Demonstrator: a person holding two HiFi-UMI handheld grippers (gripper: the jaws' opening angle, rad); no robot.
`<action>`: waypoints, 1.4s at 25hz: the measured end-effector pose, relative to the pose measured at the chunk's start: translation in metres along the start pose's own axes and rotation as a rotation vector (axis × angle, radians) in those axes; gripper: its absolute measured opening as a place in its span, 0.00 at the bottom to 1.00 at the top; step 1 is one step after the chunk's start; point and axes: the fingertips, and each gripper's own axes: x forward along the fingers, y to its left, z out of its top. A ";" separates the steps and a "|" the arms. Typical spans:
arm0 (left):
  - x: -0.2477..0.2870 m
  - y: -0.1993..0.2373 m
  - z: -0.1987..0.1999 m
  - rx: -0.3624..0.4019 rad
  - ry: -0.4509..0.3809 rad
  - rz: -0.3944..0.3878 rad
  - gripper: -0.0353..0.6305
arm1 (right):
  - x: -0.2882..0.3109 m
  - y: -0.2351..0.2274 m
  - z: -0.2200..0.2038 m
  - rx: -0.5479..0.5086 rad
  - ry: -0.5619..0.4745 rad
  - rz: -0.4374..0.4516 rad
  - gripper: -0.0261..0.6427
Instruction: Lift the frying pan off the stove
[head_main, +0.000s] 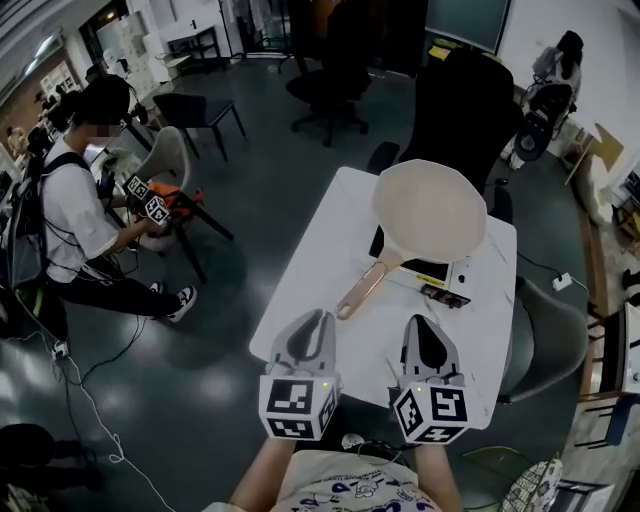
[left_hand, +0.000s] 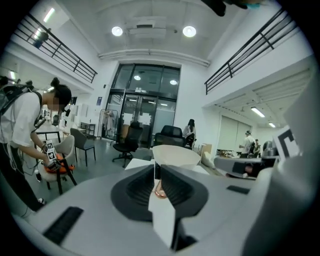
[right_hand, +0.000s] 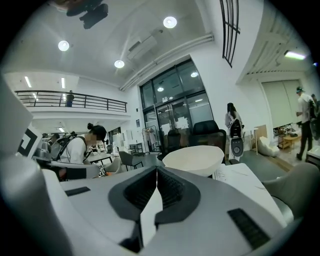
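Head view: a person in a white T-shirt (head_main: 70, 215) stands well left of the white desk (head_main: 310, 260); the left tool (head_main: 318, 320) hovers over the desk's near edge, its jaws pressed together on nothing; the cream round frying pan (head_main: 430, 210) sits on the black-and-white portable stove (head_main: 445, 272), its tan handle (head_main: 362, 288) angled toward the left tool but apart from it; the right tool (head_main: 428, 325), just beside the left, is likewise closed and empty.
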 end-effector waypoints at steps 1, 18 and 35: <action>0.006 0.003 -0.002 -0.010 0.016 -0.016 0.09 | 0.007 0.000 0.001 -0.001 0.004 -0.006 0.06; 0.072 0.017 -0.018 -0.191 0.232 -0.363 0.13 | 0.081 -0.007 -0.003 0.043 0.053 -0.133 0.06; 0.088 -0.011 -0.046 -0.403 0.451 -0.665 0.36 | 0.093 -0.032 -0.017 0.073 0.094 -0.235 0.06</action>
